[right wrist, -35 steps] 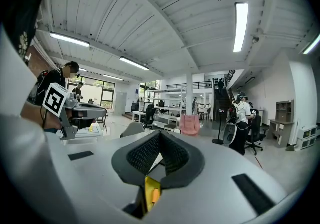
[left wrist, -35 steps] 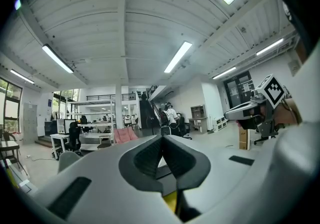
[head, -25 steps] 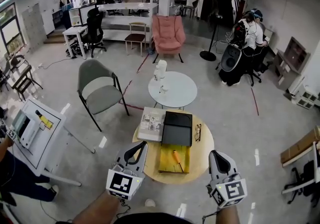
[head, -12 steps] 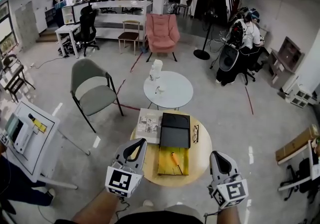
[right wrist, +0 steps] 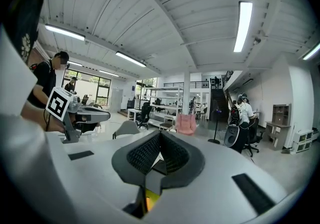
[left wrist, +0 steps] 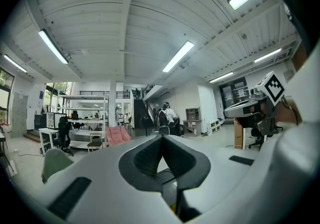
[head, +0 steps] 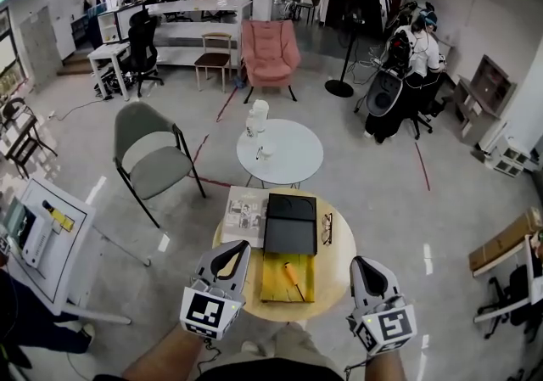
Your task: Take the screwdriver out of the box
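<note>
Holding both tools low at the near edge of the round table (head: 335,254), we see the left gripper (head: 242,245) with its jaws pressed together at the tips and nothing between them. The right gripper (head: 360,261) is likewise closed and empty.

The screwdriver (head: 292,275) lies in the open box (head: 273,284), on the yellow lining. It is between the two sets of fingers, just ahead and to the right of the left fingers (head: 243,254) and further off to the left of the right fingers (head: 361,271). The black lid (head: 290,222) is folded away beyond it.

We judge the tool to be light and rigid, with a hard, smooth orange handle (head: 290,270) that could slide under the pads. The thin shaft (head: 299,289), pointing back toward us, would give less to bite on. At this size we cannot tell whether it sits in a cut-out of the lining, which might hold it a little.

The handle looks the better place to grip, taken across its width near the middle, once one pair of jaws is parted enough to straddle it.
</note>
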The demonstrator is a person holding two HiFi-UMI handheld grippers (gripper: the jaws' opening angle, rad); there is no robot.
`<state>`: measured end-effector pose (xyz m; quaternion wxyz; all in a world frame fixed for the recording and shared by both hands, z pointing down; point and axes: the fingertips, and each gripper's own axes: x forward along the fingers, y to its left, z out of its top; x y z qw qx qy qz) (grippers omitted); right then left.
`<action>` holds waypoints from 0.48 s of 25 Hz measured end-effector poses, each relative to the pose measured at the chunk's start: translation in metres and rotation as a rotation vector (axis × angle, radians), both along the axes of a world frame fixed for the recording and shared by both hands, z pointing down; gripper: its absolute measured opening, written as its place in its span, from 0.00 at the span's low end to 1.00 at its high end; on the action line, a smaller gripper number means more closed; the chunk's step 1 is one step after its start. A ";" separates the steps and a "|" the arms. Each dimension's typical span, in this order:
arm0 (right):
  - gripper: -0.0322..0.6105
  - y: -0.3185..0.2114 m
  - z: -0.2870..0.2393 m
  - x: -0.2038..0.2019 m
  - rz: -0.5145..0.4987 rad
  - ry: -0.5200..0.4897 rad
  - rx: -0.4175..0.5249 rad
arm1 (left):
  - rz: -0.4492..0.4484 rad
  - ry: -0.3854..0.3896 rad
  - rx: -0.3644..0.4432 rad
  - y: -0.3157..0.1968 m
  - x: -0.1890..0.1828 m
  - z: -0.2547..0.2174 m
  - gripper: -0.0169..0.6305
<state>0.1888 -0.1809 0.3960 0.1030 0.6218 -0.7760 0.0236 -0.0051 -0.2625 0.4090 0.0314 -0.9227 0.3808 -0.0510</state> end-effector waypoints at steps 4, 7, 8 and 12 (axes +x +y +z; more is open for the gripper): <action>0.07 -0.018 0.004 0.010 -0.024 -0.008 -0.003 | -0.012 -0.001 0.001 -0.010 0.017 0.002 0.05; 0.07 -0.032 0.010 0.016 -0.046 -0.017 -0.013 | -0.020 -0.001 0.002 -0.020 0.027 0.004 0.05; 0.07 -0.037 0.011 0.017 -0.055 -0.019 -0.016 | -0.026 -0.001 0.001 -0.023 0.029 0.004 0.05; 0.07 -0.057 0.015 0.024 -0.083 -0.025 -0.023 | -0.054 -0.016 0.025 -0.041 0.034 0.000 0.05</action>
